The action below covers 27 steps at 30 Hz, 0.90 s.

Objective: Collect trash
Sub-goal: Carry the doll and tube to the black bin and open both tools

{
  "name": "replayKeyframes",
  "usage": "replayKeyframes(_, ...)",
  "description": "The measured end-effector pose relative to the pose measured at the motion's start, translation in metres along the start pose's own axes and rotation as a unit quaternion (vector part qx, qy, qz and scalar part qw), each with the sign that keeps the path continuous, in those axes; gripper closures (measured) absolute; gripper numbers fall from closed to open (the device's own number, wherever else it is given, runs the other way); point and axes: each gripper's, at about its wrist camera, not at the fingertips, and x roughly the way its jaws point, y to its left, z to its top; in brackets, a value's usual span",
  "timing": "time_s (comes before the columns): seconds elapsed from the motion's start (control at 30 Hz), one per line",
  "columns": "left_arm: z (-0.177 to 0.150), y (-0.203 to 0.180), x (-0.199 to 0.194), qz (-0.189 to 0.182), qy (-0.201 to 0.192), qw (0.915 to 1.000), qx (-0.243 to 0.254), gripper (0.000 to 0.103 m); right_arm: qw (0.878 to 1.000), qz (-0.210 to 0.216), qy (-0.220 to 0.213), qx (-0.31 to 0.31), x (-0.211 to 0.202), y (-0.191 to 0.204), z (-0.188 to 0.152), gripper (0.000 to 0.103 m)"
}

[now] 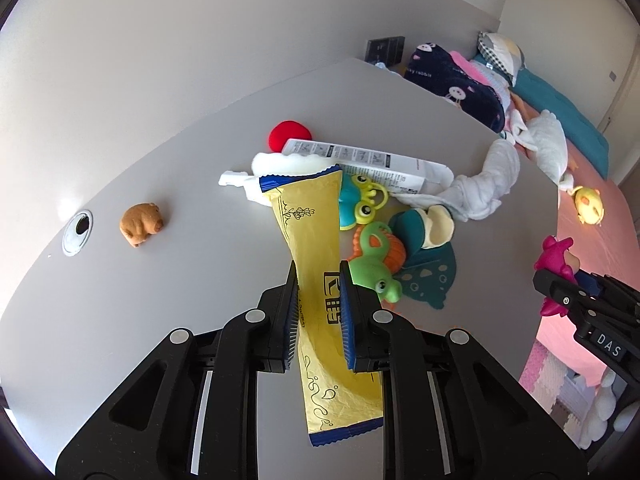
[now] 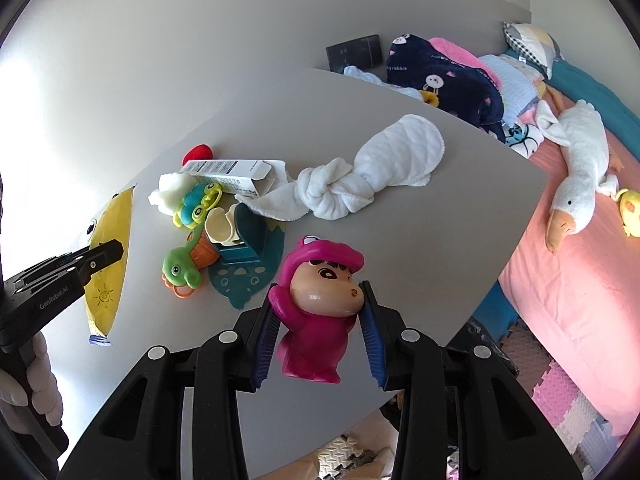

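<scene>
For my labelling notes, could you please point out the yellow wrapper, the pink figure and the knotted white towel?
yellow wrapper (image 1: 310,236): left wrist view, upper panel.
pink figure (image 2: 320,292): right wrist view, face.
knotted white towel (image 2: 330,190): right wrist view, knot.

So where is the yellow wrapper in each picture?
Left wrist view: the yellow wrapper fills the middle, pinched between the left gripper fingers, above the table.
Right wrist view: the same wrapper hangs at the far left edge, partly behind the left gripper.
Shared landmark: the green frog toy lies on the table just right of the wrapper in both.
</scene>
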Motion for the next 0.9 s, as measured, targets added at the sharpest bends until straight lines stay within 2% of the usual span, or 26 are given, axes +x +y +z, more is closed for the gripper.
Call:
replayKeyframes(0.47, 0.002, -0.083, -0.002, -0.037, -0.001, 0.9978, 0.055, 0.086, 0.999, -0.03, -0.019, 0.037, -0.04, -0.064, -0.015, 0.063)
replayKeyframes(0.9, 0.004, -0.154, 0.002, -0.076, -0.001, 0.9909, 0.111, 0.086, 0.994, -0.065, -0.036, 0.084, -0.068, -0.125, -0.032, 0.063)
